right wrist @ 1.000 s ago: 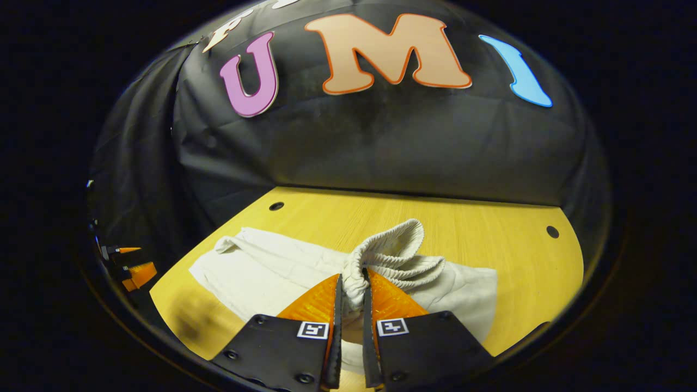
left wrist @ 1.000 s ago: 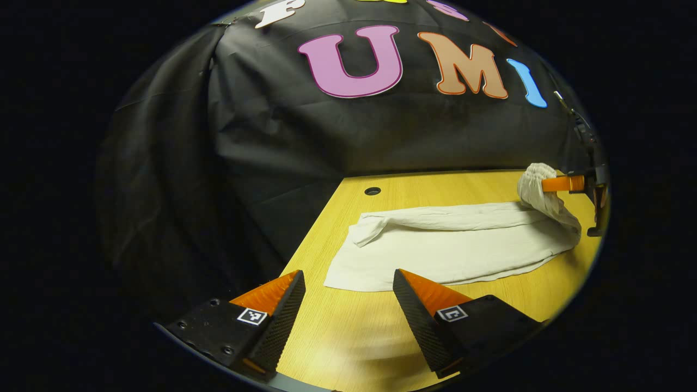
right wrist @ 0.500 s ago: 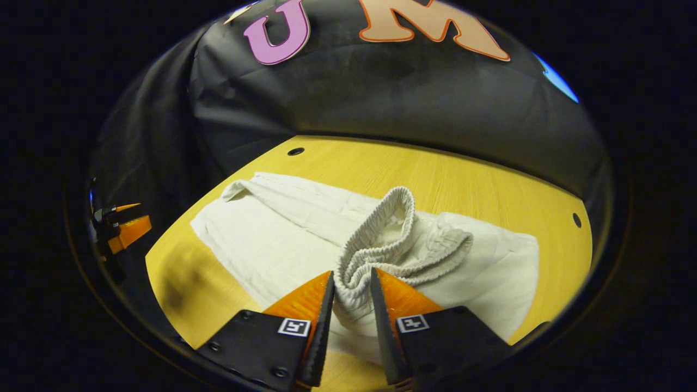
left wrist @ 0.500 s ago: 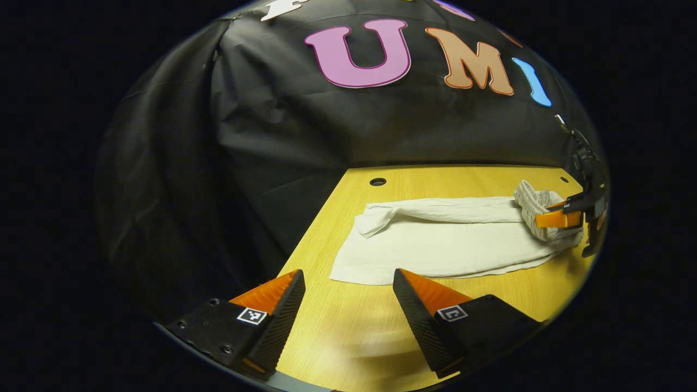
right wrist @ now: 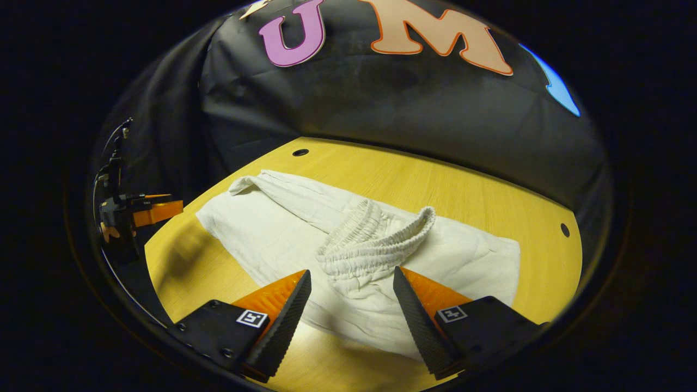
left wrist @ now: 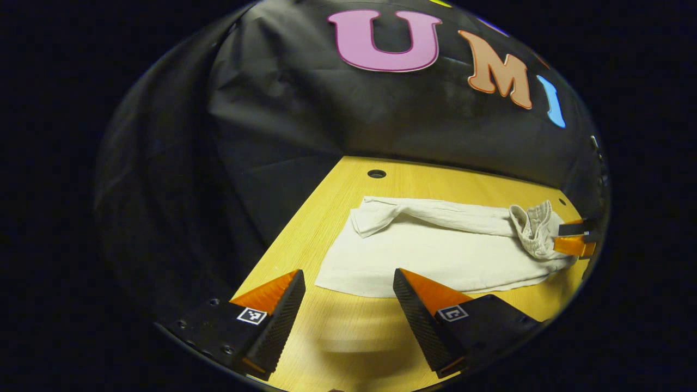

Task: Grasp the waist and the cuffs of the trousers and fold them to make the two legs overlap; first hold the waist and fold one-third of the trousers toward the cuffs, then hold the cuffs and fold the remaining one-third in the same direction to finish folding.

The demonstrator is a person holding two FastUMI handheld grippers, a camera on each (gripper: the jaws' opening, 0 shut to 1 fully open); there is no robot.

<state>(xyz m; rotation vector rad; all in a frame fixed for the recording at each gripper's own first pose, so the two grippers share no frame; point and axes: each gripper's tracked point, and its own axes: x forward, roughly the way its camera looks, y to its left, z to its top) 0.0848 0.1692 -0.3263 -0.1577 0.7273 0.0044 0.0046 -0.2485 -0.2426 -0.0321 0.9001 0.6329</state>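
White trousers lie lengthwise on the yellow wooden table, legs overlapped. Their ribbed elastic waist lies folded back over the legs, rumpled, and the cuff end sits far left in the right gripper view. My right gripper stands open just in front of the waist, with the fabric between and beyond its fingers but not pinched. My left gripper is open near the cuff end, its right finger over the trousers' near edge. The right gripper also appears beside the waist in the left gripper view.
Black cloth walls close in the table's far and left sides. Small round holes sit in the tabletop. The left gripper shows at the table's left edge in the right gripper view. Bare wood lies behind the trousers.
My right gripper lowered the waist onto the legs and opened, letting go of it. The waistband now rests on the trousers. My left gripper stayed open and drew slightly nearer the cuffs.
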